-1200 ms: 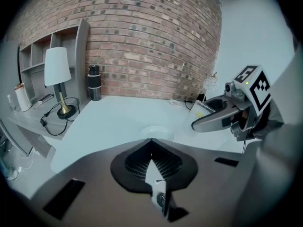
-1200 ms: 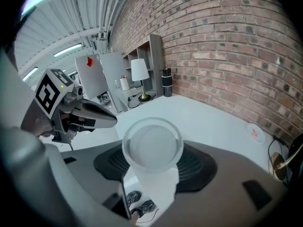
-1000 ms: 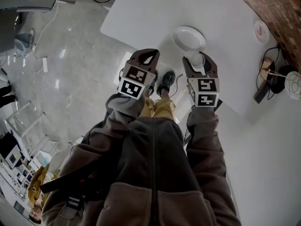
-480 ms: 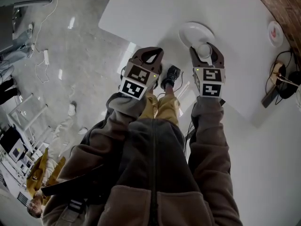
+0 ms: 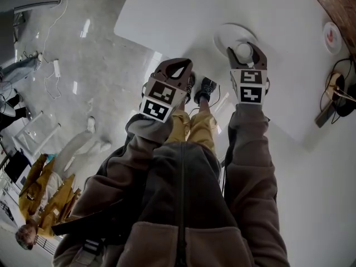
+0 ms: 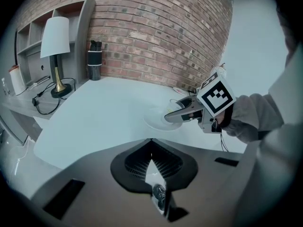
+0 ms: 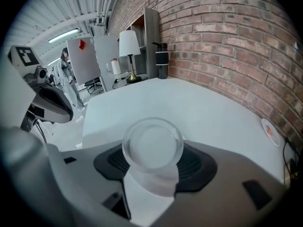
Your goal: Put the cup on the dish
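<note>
On the white table (image 5: 183, 15), which runs to a brick wall (image 6: 156, 37), a lamp (image 6: 57, 51) and a dark bottle (image 6: 94, 60) stand at the far end, well apart from the work. A white dish (image 5: 228, 35) lies near the table's near edge, toward the person's right.

Right gripper (image 5: 243, 51) reaches over the near side of the dish, pointing steeply down. Its jaws stand wide and are closed on a clear cup (image 7: 152, 145), which sits upright between the pads, mouth up, and fills the gap from side to side. From the left gripper view the cup hangs low over the dish; whether its base touches the dish cannot be told.

Left gripper (image 5: 181, 64) hangs off the table's edge, above the floor and just beside the person's shoe (image 5: 207, 88). Its jaws meet at the tips with only a thin slit behind them, and they hold nothing.
</note>
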`<move>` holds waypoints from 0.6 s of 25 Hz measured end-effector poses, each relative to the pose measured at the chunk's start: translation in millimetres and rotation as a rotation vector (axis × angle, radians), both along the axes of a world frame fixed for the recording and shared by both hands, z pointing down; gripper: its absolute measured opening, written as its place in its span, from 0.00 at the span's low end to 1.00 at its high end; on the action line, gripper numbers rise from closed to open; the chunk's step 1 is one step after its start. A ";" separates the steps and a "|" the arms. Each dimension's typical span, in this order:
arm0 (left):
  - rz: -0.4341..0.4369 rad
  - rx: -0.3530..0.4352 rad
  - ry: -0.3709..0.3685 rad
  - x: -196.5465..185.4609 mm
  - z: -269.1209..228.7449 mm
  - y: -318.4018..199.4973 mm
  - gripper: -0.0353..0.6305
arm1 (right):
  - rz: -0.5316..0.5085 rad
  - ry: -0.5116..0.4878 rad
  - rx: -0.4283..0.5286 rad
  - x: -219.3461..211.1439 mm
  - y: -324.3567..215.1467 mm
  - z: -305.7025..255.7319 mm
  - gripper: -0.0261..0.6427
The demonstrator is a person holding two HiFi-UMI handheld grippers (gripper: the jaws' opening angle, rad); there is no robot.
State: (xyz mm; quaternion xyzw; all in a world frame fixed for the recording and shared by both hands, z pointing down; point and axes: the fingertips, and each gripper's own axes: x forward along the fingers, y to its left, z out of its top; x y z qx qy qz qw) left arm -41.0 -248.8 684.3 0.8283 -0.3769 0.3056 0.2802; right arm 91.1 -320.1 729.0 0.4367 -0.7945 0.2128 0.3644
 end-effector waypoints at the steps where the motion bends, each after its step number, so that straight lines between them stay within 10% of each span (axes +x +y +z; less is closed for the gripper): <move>1: -0.003 -0.003 -0.001 -0.8 1.0 1.1 0.06 | 0.000 0.002 0.000 -0.3 -0.7 1.4 0.43; 15: -0.011 -0.015 -0.006 -8.6 2.7 4.2 0.06 | -0.016 0.006 0.011 -7.1 -15.4 6.8 0.43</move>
